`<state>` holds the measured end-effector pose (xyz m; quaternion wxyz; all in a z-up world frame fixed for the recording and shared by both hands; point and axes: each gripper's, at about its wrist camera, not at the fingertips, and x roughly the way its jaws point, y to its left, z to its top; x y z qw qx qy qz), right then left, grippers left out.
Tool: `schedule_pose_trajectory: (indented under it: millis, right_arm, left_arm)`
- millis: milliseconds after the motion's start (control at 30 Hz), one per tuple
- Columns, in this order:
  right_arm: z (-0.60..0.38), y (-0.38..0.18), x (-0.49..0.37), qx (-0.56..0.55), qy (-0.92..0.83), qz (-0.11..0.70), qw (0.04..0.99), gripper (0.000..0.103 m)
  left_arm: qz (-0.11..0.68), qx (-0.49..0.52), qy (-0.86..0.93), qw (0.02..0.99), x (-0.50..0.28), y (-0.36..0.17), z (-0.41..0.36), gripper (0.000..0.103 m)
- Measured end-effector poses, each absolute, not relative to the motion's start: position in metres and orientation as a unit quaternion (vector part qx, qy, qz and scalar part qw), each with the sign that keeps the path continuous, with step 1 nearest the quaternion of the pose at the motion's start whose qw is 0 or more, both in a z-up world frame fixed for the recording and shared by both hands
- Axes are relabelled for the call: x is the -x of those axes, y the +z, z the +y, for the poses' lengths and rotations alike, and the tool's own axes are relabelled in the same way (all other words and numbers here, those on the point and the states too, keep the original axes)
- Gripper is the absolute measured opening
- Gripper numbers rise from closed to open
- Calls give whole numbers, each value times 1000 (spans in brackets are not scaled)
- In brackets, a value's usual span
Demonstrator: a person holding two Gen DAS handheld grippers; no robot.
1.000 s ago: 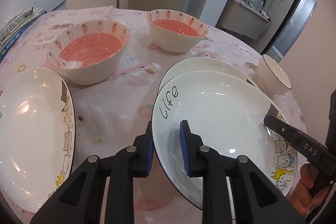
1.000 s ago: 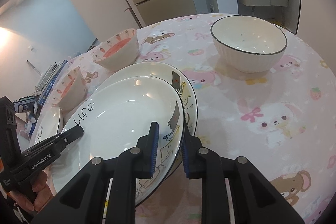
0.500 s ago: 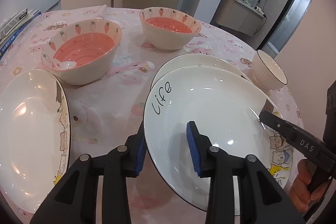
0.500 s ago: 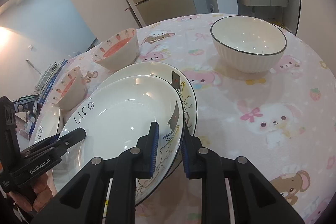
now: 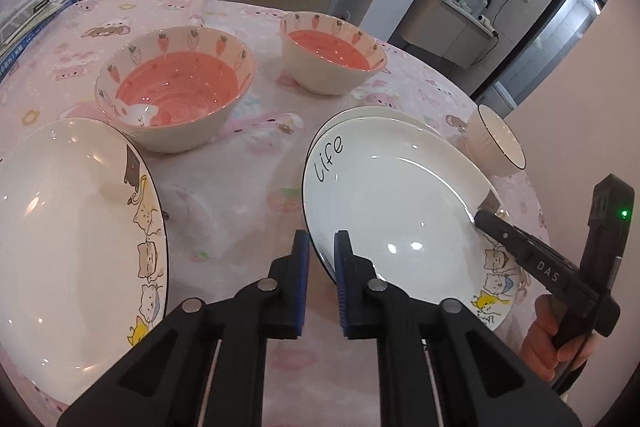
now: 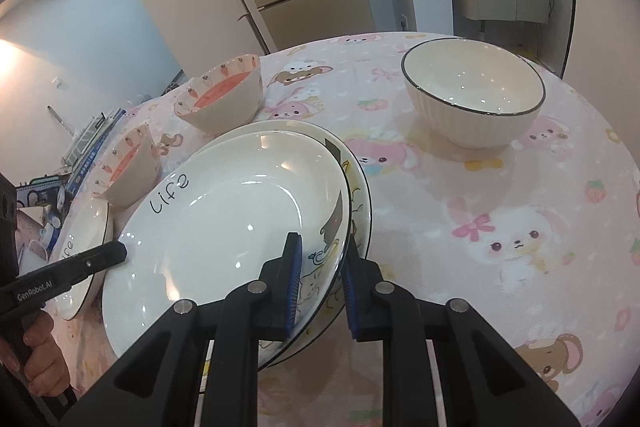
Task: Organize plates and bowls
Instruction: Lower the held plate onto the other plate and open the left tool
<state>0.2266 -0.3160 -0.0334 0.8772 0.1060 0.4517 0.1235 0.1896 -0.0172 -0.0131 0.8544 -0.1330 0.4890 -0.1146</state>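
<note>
I had the "life" plate (image 5: 392, 195) tilted over the plate beneath it (image 6: 360, 187), my right gripper (image 6: 320, 279) pinching its rim at four o'clock. My left gripper (image 5: 322, 263), at seven o'clock, was pressed nearly together and, as far as I could tell, off the rim. On one thin pinch, I judged, the plate could pivot and clatter down.

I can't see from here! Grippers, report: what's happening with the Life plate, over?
Left gripper shut on Life plate rim. Right gripper shut on its opposite rim. Plate sits atop another plate. Nothing in the way.
</note>
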Motion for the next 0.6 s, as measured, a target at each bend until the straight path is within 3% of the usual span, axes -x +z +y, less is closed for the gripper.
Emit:
schedule_pose_trajectory:
  millis: [533,600]
  right_arm:
    - [-308,-29,-222,-66,95,425,898,21]
    - [-307,-27,-220,-52,79,418,904,21]
  left_arm:
    - [470,177,-94,860,-195,-20,-17,12]
    - [465,165,-88,865,-191,-14,-18,21]
